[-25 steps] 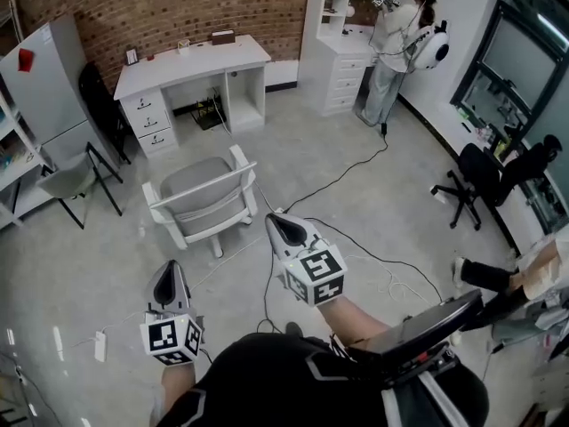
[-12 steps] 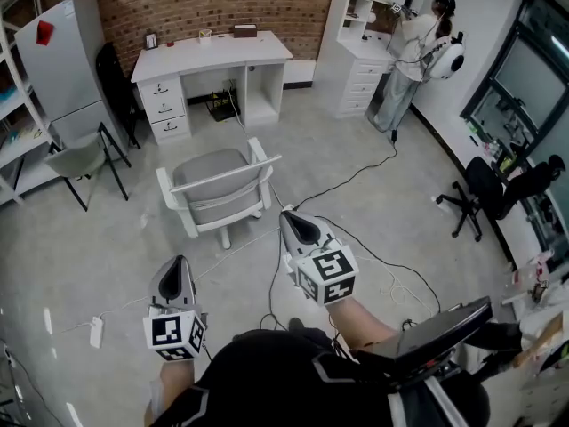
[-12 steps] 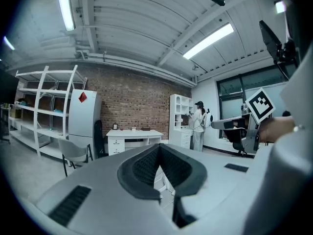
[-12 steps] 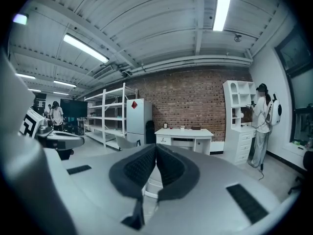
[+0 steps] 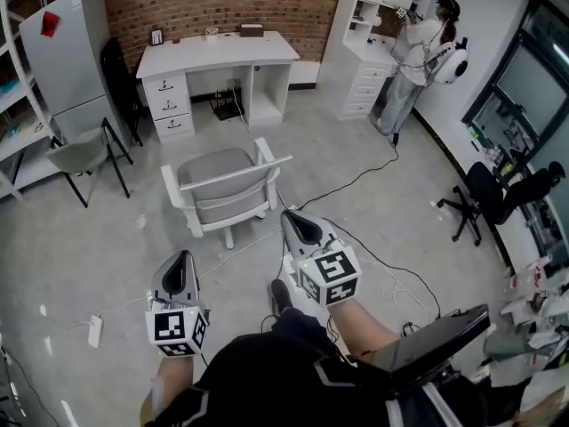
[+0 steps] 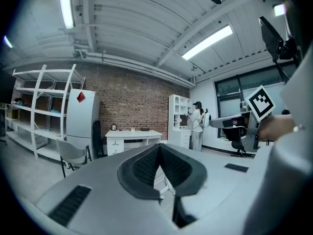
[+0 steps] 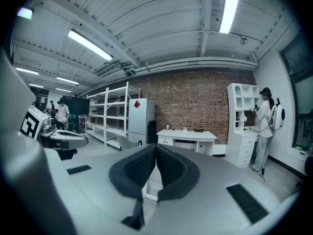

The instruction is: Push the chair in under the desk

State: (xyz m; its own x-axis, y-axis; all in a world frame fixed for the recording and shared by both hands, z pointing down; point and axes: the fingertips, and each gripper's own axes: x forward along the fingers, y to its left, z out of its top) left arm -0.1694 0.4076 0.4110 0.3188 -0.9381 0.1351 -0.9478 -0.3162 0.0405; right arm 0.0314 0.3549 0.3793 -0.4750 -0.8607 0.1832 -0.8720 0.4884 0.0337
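A grey-cushioned chair with a white frame (image 5: 222, 189) stands on the open floor, well out from the white desk (image 5: 218, 53) at the brick wall, its back turned toward me. My left gripper (image 5: 182, 261) is shut and empty, short of the chair at its lower left. My right gripper (image 5: 296, 216) is shut and empty too, just off the chair's right rear corner, not touching it. In the left gripper view the desk (image 6: 133, 134) shows beyond the closed jaws; in the right gripper view the desk (image 7: 188, 136) and a bit of the chair's white frame (image 7: 152, 187) show.
Cables (image 5: 356, 174) trail over the floor right of the chair. A grey folding chair (image 5: 80, 156) and a fridge (image 5: 71, 47) stand at the left. A person (image 5: 416, 52) works at the white shelf unit (image 5: 369, 34), and a black office chair (image 5: 484, 194) sits at the right.
Both grippers and the view have moved forward toward the chair, which now lies closer. Both stay shut.
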